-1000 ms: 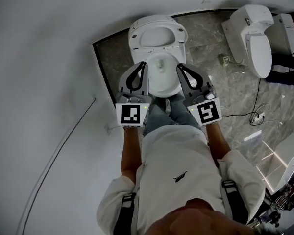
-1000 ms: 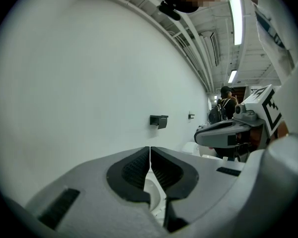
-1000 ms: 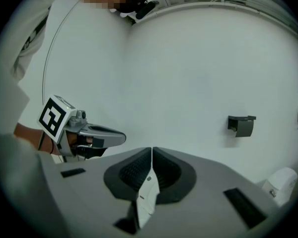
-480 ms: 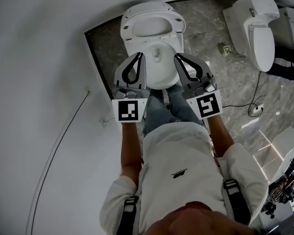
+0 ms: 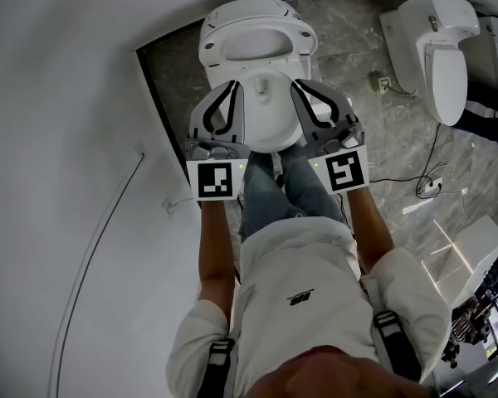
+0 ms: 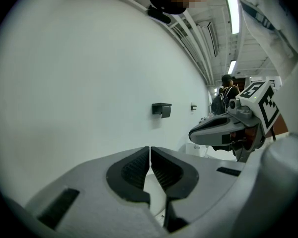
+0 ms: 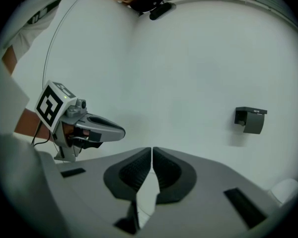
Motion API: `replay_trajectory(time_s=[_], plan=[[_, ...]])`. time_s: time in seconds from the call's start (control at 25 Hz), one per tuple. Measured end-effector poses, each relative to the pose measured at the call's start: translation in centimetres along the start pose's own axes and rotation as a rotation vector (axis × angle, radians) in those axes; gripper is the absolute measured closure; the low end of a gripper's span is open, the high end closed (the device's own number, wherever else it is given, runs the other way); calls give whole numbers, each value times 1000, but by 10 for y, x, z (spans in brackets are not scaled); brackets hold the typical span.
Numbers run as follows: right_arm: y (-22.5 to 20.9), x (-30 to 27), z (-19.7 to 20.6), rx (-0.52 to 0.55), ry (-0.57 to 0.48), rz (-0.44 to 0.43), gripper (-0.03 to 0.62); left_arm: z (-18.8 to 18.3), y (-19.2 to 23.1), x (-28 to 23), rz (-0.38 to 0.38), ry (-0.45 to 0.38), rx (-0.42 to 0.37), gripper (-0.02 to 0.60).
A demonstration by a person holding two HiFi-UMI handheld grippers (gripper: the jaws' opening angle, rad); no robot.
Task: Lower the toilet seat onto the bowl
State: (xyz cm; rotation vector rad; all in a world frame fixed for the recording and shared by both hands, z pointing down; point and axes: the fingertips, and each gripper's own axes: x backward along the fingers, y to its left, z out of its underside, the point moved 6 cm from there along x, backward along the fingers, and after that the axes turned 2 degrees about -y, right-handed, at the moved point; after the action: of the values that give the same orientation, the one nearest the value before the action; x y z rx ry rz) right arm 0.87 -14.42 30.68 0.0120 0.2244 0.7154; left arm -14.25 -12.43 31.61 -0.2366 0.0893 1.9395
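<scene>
Grey marbled floor tiles (image 5: pixel 373 148) run under me and stop at a plain white wall (image 5: pixel 66 98) on my left, where a thin cable (image 5: pixel 91 255) trails down. A second toilet (image 5: pixel 436 52) stands off to my right, well apart from the one I face, and another cable (image 5: pixel 436 160) loops over the tiles near it. A white box (image 5: pixel 477 251) sits by my right side at the floor's edge.

The gripper views show the wall bare except for a small black fitting (image 6: pixel 161 109) mounted on it. Strip lights (image 6: pixel 233 6) run along the ceiling, and a person (image 6: pixel 227 90) stands far back in the room.

The toilet seat (image 5: pixel 217 56) is up, standing at the back of the bowl (image 5: pixel 270 143) and not lying on it. I am right in front of the bowl, with my legs almost against its front edge.

My left gripper (image 5: pixel 234 85) is clenched, its ribbed pads meeting with nothing between them. My right gripper (image 5: pixel 296 84) is clenched the same way, and it is empty too. Both are held level over the bowl, one to each side, with their tips pointing at the lower part of the raised seat. From above I cannot tell whether either tip touches it
</scene>
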Motion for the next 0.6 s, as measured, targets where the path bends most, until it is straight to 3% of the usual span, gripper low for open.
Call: replay_trajectory(time_s=[0.28, 0.6], plan=[[-14, -15, 30, 113, 104, -28, 563, 15, 11, -21, -1, -2, -18, 551], [-29, -33, 61, 90, 128, -7, 563, 39, 24, -41, -13, 40, -17, 551]])
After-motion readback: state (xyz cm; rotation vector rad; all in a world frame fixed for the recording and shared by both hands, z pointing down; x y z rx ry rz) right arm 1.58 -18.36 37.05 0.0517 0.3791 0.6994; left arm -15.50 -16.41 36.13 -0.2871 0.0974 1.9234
